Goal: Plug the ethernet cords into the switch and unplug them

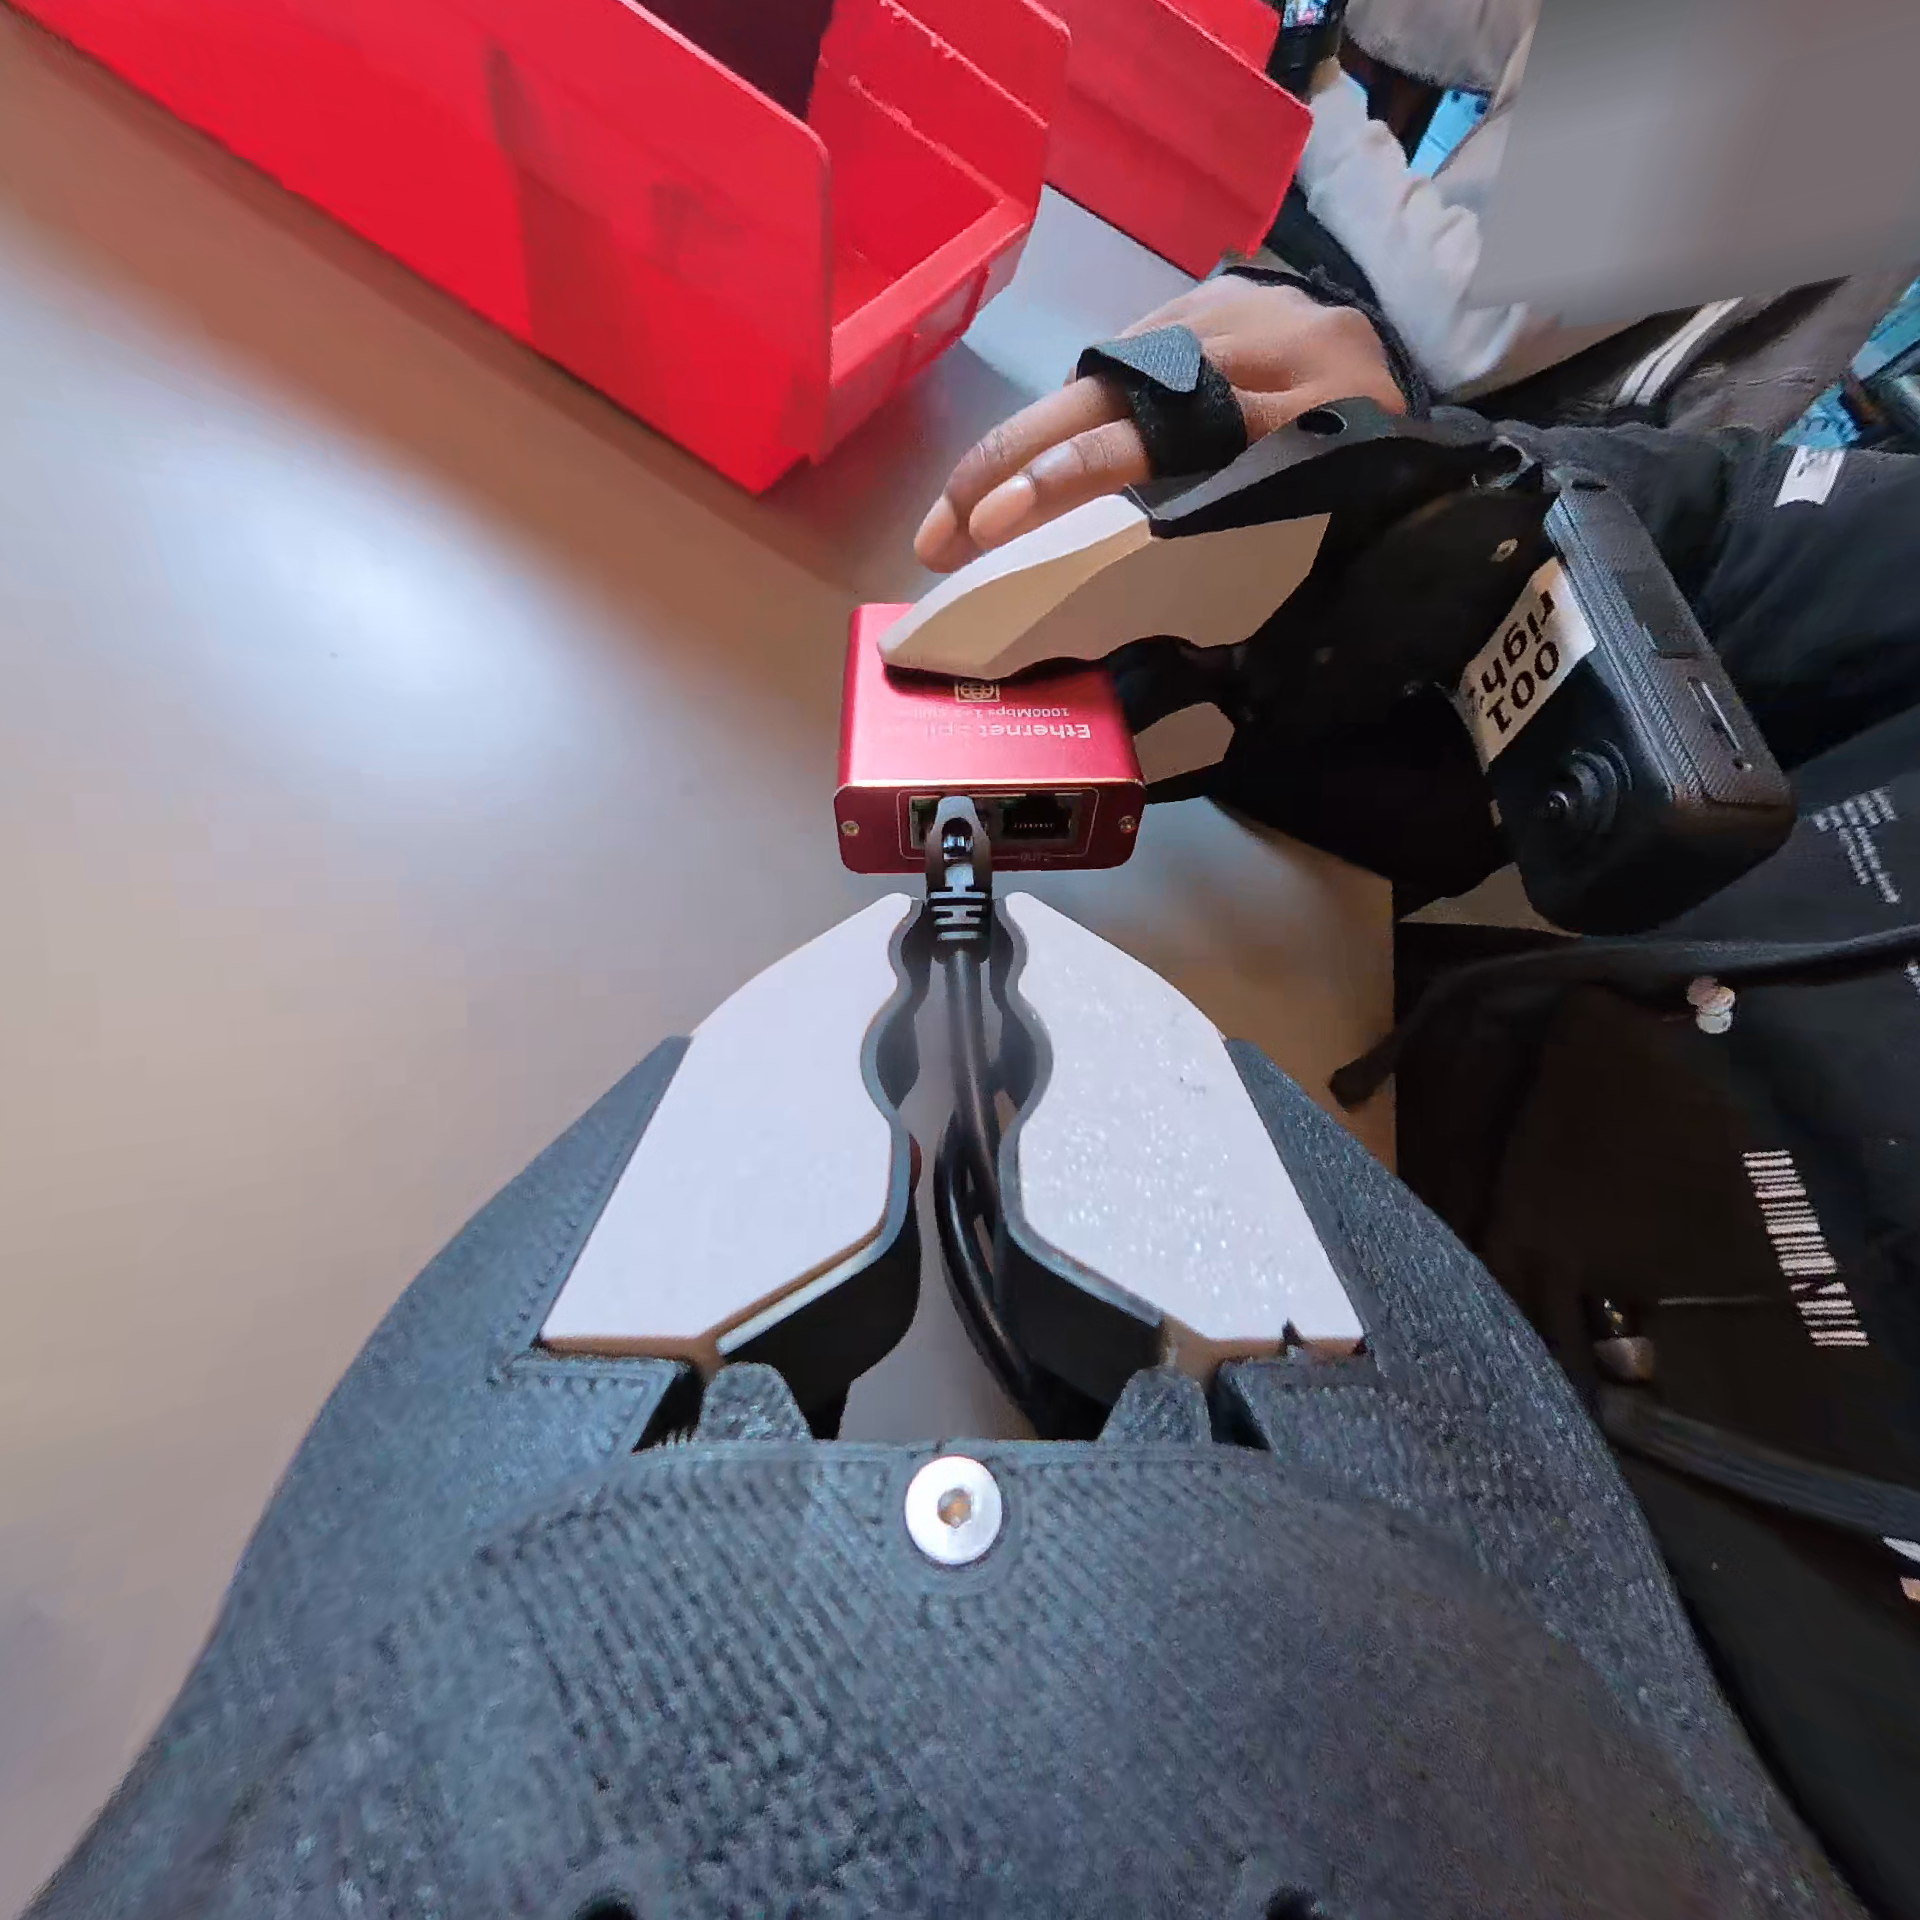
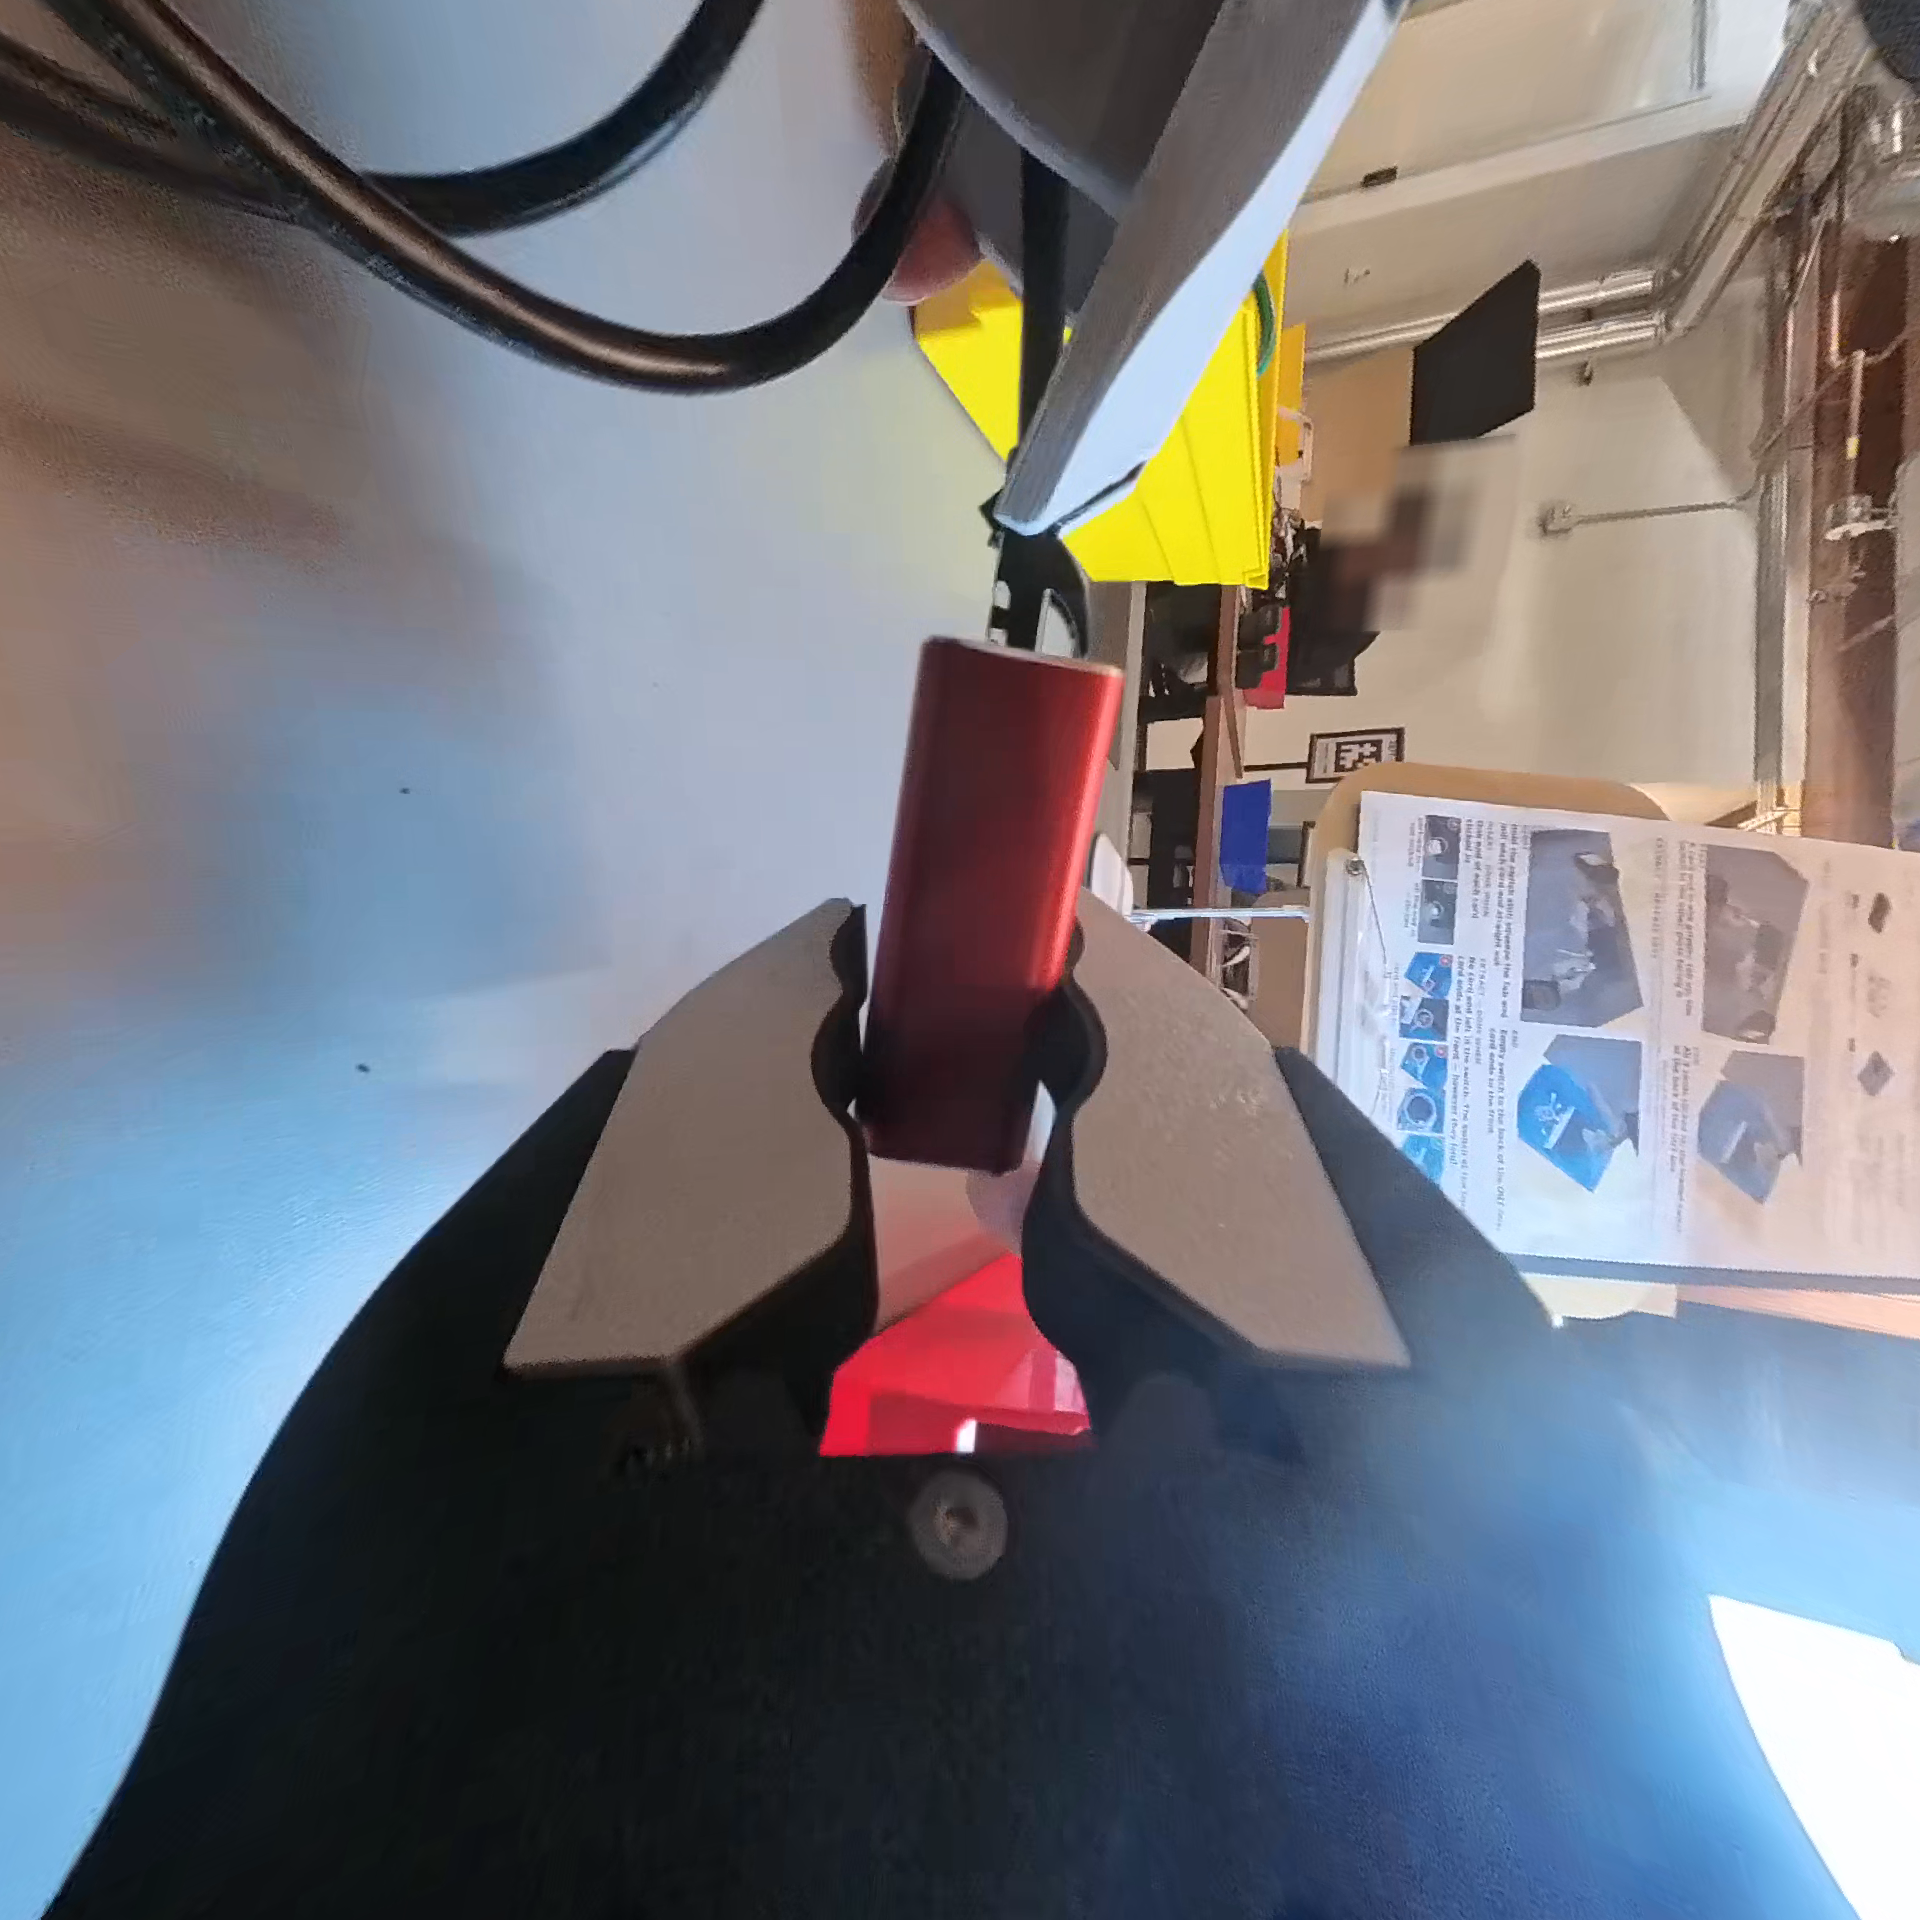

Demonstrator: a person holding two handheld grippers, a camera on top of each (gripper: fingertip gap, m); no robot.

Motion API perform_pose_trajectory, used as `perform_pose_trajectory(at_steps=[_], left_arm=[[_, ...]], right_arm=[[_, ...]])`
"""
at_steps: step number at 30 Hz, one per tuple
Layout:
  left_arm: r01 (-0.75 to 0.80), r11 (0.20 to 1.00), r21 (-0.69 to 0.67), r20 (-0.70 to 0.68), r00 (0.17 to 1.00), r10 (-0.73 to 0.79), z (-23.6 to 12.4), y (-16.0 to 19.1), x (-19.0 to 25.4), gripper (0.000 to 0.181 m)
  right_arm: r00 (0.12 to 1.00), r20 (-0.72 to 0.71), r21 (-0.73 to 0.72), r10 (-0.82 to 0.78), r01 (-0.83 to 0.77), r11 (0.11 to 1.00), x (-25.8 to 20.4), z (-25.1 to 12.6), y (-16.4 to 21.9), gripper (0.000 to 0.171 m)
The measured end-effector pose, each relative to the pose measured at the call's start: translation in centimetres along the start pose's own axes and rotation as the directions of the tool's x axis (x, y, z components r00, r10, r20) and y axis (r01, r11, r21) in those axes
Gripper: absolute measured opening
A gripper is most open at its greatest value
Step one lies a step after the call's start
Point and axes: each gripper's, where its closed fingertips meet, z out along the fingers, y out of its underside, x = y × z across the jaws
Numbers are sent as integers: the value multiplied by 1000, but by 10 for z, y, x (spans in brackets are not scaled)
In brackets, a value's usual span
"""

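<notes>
red bins (image 1: 675, 208) behind, table (image 1: 312, 831) left open

Pale grey table (image 1: 312, 727), red bins (image 1: 644, 208) resting at its far side

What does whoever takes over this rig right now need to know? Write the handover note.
Left gripper: shut on the black ethernet cord, just behind its plug.
Right gripper: shut on the red switch, steadying it on the table.
Done: the plug sits in the left port; whether it is fully seated cannot be told.
Left: the right port is empty; no second cord is identifiable here. Then unplug.
</notes>
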Motion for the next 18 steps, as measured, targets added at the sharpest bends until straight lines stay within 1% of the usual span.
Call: perform_pose_trajectory(at_steps=[2,5,7,10,11,13,15,16,17,18], left_arm=[[18,1000,20,-1,1000,-18,-2,-2,-1,10],[-30,999,39,24,999,29,-4,-4,-1,10],[-38,998,54,12,999,37,-6,-6,1,11],[-6,986,165,-41,999,13,-21,-23,6,22],[-13,981,193,-29,999,19,-31,-29,5,28],[-57,960,273,66,997,41,-66,-47,-5,32],[-92,921,378,217,976,8,-118,-68,-22,31],[-106,903,415,310,950,-31,-147,-74,-36,31],[-127,893,432,417,906,-73,-177,-76,-53,30],[-141,892,429,524,844,-119,-205,-75,-71,30]], right_arm=[[1000,-1,-1,6,-6,1000,3,1,0,30],[999,-33,20,-8,9,1000,8,3,-1,29],[999,-39,46,11,-9,999,11,2,-2,29],[997,-43,58,59,-56,997,14,0,-2,29],[996,-44,61,79,-76,995,15,-1,-1,29],[993,-52,54,106,-103,993,17,-3,4,29],[988,-62,48,144,-141,989,22,-7,10,29],[984,-71,50,162,-159,986,25,-10,12,29],[981,-81,51,176,-173,984,29,-13,14,29],[977,-93,54,192,-188,981,32,-15,15,29]])
